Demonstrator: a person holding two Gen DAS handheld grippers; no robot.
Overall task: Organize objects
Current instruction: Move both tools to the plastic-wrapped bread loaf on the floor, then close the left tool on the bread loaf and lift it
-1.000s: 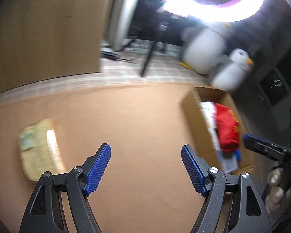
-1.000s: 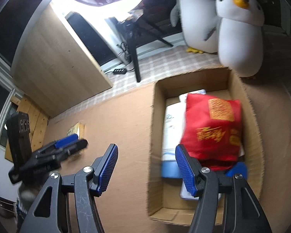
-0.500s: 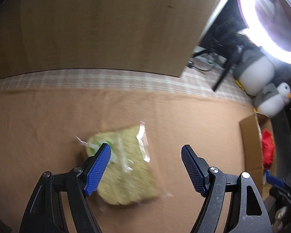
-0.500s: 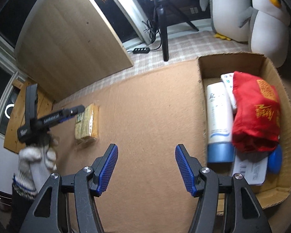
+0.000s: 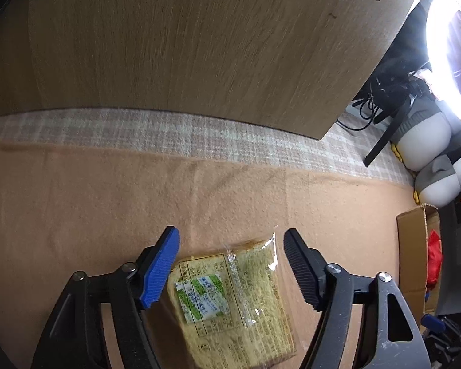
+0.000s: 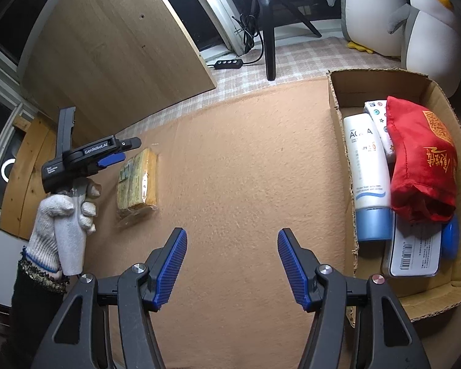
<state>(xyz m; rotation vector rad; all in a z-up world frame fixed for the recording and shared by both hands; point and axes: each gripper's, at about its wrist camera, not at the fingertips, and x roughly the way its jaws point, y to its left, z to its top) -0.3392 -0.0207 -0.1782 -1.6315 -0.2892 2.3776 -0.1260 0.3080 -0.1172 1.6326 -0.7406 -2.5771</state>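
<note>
One packet of dry noodles [image 5: 230, 301] in clear wrap lies flat on the tan cloth [image 5: 107, 203] that covers the desk, right between the fingers of the left gripper [image 5: 232, 273]. Its jaws have just been closing in around the packet, but the pads stand a little off its edges on both sides and do not press it. A hand in a white knit glove [image 6: 64, 215] holds this gripper by its handle. Well off to its right stands a cardboard box [image 6: 338, 98] holding a white tube with a blue cap [image 6: 367, 178], a red cloth pouch [image 6: 421, 163] and a flat labelled pack [image 6: 415, 255]. The right gripper [image 6: 232, 264] hangs over bare cloth between packet and box, its jaws spread with nothing in them. Beyond the box sit two plush penguins [image 6: 427, 27], with a tripod [image 6: 269, 30] and a wooden board [image 5: 199, 46] further along.
</note>
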